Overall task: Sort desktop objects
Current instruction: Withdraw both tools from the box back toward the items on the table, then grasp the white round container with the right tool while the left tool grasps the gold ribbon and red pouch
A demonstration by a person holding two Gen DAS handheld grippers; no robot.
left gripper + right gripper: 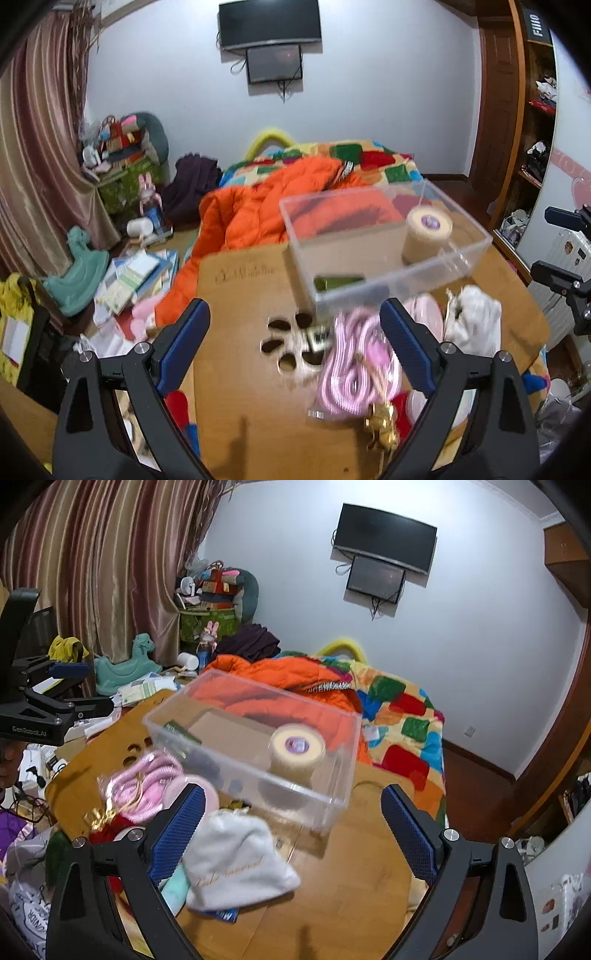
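Both hand-held grippers spread, empty, above the cluttered table (240, 295).
My right hand-held gripper (291, 823) could snag the white pouch (236, 860) at 6 o'clock, dragging neighbours.

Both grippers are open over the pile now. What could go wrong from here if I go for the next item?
The pink cord lies coiled against the gold ornament, so lifting one may drag the other along. The white pouch is soft and sits on other items near the table's near edge; a shallow pinch by the right gripper could slip or push things off. The clear box looks light, so a bump could shift it.
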